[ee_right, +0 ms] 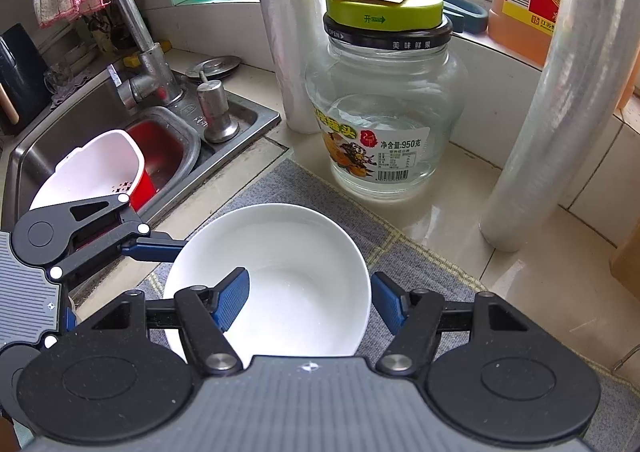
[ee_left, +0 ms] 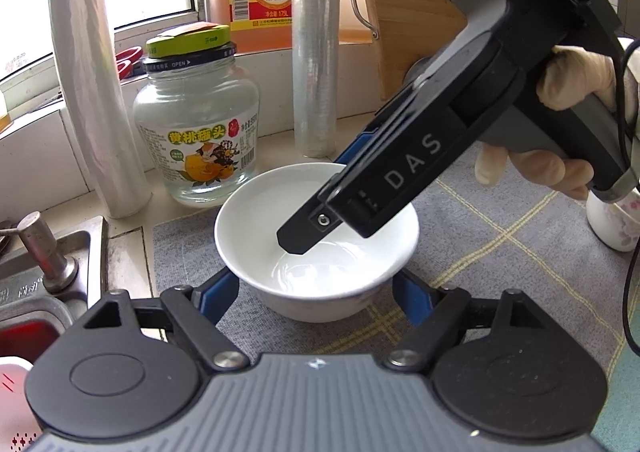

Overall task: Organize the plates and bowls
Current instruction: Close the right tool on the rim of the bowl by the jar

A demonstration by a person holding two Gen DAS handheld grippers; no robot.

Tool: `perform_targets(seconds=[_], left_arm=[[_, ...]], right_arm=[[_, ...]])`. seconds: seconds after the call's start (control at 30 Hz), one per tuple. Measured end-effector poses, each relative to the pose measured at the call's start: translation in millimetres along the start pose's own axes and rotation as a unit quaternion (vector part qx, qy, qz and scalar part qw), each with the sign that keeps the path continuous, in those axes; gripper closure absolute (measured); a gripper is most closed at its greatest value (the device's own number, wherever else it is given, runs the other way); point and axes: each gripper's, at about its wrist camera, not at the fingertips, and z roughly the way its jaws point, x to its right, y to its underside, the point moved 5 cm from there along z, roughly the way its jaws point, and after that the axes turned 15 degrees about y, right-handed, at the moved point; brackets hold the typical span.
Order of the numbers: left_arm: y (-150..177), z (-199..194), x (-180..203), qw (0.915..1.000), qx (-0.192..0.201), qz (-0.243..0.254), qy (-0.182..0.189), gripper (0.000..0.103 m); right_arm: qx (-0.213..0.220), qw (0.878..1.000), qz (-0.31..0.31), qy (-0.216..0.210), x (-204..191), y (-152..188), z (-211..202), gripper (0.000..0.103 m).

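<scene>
On the grey checked mat (ee_right: 280, 188) beside the sink (ee_right: 100, 140), at twelve o'clock from both grippers, sits the white bowl (ee_right: 280, 276). Behind it, near eleven o'clock in the left wrist view, stands a glass jar (ee_left: 196, 132) with a green lid. The right gripper (ee_right: 308, 300) is clamped on the bowl's wall, one finger inside, one outside. The left gripper (ee_left: 312, 288) straddles the bowl's base, its blue pads (ee_left: 218, 292) seemingly just clear of the sides.
</scene>
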Motion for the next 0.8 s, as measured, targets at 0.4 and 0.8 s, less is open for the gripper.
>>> perform_targets(seconds=[0.4, 0.8], left_arm=[[0, 0, 8, 0.9999, -0.013, 0.008, -0.002, 0.019], [-8, -9, 32, 0.9994, -0.029, 0.017, 0.008, 0.019]], right_arm=[[0.002, 1.0, -0.008, 0.011, -6, 0, -7, 0.03], [0.013, 1.0, -0.001, 0.024, -5, 11, -39, 0.03]])
